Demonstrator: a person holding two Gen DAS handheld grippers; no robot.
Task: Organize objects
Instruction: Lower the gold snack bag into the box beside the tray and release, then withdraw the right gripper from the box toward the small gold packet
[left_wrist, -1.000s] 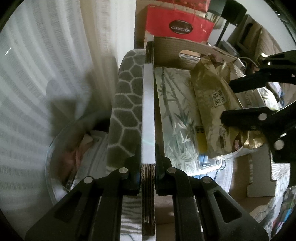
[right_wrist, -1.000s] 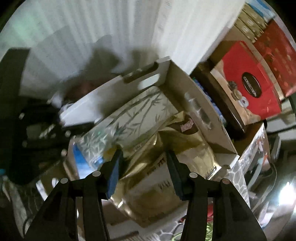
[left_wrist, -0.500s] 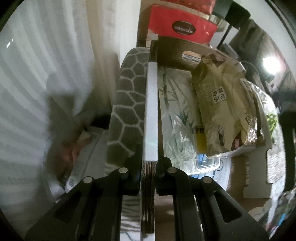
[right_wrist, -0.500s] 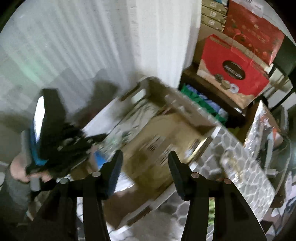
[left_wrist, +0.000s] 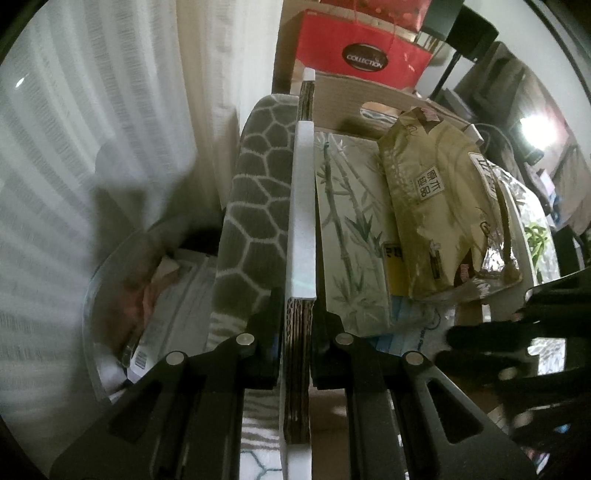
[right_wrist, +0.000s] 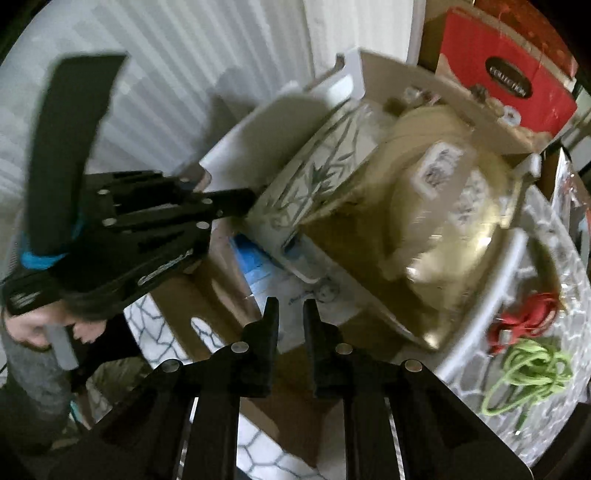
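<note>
A cardboard box with a white-faced side wall (left_wrist: 301, 221) holds a bamboo-print pack (left_wrist: 347, 229) and a gold foil bag (left_wrist: 436, 206) leaning on it. My left gripper (left_wrist: 299, 314) is shut on that wall's edge, one finger inside and one outside. In the right wrist view the left gripper (right_wrist: 229, 201) clamps the box's near-left wall beside the bamboo-print pack (right_wrist: 314, 173). My right gripper (right_wrist: 290, 314) hovers above the box's near end. Its jaws are closing with a narrow gap and nothing between them. The gold bag (right_wrist: 443, 206) lies free in the box.
A grey honeycomb-patterned mat (left_wrist: 255, 192) lies under and beside the box. A clear bin (left_wrist: 147, 295) with papers sits left of it, by white curtains (left_wrist: 92, 129). A red gift bag (left_wrist: 362, 55) stands behind. Green cord (right_wrist: 528, 373) and red cord (right_wrist: 524, 317) lie to the right.
My right gripper let go of the gold bag, drew back toward the box's near end, rolled, and its jaws narrowed. The left gripper kept its hold on the box wall.
</note>
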